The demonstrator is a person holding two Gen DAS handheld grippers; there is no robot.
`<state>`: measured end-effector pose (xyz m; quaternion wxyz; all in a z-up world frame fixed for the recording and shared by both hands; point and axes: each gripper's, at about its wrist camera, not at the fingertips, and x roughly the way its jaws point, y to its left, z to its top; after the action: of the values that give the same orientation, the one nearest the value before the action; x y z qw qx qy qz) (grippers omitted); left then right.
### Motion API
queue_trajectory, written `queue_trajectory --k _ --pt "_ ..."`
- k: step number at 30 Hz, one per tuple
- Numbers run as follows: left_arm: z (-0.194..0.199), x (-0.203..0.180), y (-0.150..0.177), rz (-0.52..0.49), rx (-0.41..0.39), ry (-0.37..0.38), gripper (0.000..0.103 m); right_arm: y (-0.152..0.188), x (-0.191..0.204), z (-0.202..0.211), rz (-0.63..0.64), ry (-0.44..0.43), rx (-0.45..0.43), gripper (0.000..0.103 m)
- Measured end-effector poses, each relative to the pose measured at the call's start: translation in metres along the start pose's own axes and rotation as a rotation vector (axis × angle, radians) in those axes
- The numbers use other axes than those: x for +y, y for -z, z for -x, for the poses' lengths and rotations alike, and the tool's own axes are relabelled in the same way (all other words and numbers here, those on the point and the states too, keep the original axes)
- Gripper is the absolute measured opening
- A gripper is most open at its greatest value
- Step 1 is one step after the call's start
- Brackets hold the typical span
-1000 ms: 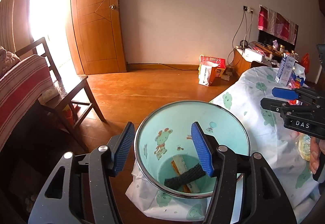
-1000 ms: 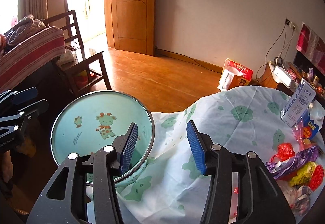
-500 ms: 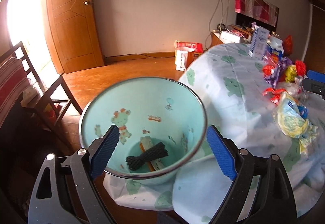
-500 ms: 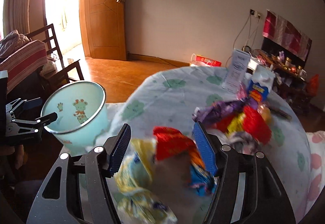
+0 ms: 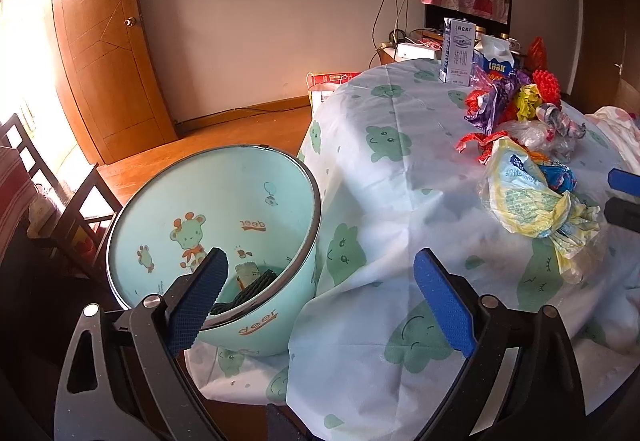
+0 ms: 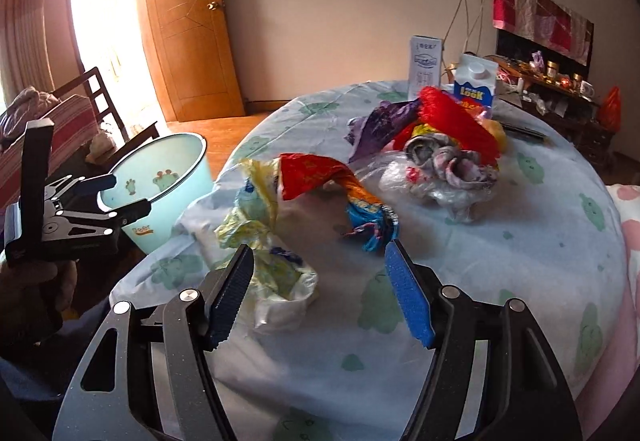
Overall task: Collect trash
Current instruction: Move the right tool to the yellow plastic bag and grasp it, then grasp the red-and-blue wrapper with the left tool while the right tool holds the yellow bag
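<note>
The bin's (image 5: pixel 276 201) contents, perhaps wrappers, sit mostly hidden.

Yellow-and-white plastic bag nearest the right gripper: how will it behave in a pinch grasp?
The yellow-and-white bag looks crumpled and thin, so it is probably floppy and will sag from the right gripper, whose jaws are opening with nothing between them. It seems light. A red wrapper lies against it and may drag along.

You face a plain beige wall (image 5: pixel 260 1) above a polished orange-brown wooden floor (image 5: pixel 240 129). A tall panelled wooden door (image 6: pixel 188 41) stands open, and bright daylight floods through its doorway (image 6: pixel 104 33). A dark wooden chair (image 6: pixel 100 97) sits near it. Red patterned cloth (image 6: pixel 540 21) hangs over a cluttered dark sideboard (image 6: pixel 560 101).
</note>
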<state>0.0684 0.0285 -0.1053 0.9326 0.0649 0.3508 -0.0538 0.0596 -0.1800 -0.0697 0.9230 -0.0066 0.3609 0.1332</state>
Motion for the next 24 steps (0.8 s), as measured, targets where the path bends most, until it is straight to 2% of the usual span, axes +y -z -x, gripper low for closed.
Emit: queue_trajectory --k 2,4,5,6,7,8,10,15,19,21,22,24 --pt "-0.001 0.002 0.000 0.009 0.001 -0.004 0.092 0.003 0.009 -0.011 0.026 -0.003 0.015 0.068" --pt "-0.003 0.004 0.000 0.014 0.003 -0.006 0.092 0.005 0.011 -0.024 0.027 -0.017 0.051 0.062" --pt "-0.004 0.004 0.000 0.015 0.006 -0.005 0.092 0.007 0.010 -0.031 0.020 -0.046 0.078 0.047" --pt "-0.005 0.005 0.000 0.018 0.008 -0.004 0.092 0.008 0.009 -0.035 0.014 -0.073 0.092 0.036" --pt "-0.004 0.006 0.001 0.020 0.008 -0.005 0.092 0.008 0.009 -0.036 0.011 -0.096 0.100 0.035" --pt "-0.004 0.006 0.000 0.021 0.007 -0.005 0.092 0.009 0.011 -0.035 0.018 -0.109 0.099 0.030" --pt "-0.004 0.007 -0.002 0.023 0.002 -0.008 0.092 0.006 0.018 -0.028 0.040 -0.134 0.084 0.027" --pt "-0.003 0.006 -0.012 0.016 -0.016 -0.014 0.092 -0.005 0.020 0.003 0.047 -0.135 0.006 0.026" --pt "-0.006 -0.005 -0.028 0.009 -0.038 0.000 0.092 -0.018 -0.001 0.037 0.032 -0.074 -0.073 0.026" --pt "-0.008 -0.018 -0.037 -0.004 -0.053 0.020 0.092 -0.021 -0.021 0.047 0.016 0.013 -0.098 0.027" --pt "-0.009 -0.026 -0.043 -0.014 -0.060 0.032 0.092 -0.021 -0.036 0.049 -0.008 0.074 -0.109 0.027" --pt "-0.011 -0.044 -0.052 -0.031 -0.072 0.069 0.092 -0.020 -0.069 0.052 -0.081 0.142 -0.115 0.027"
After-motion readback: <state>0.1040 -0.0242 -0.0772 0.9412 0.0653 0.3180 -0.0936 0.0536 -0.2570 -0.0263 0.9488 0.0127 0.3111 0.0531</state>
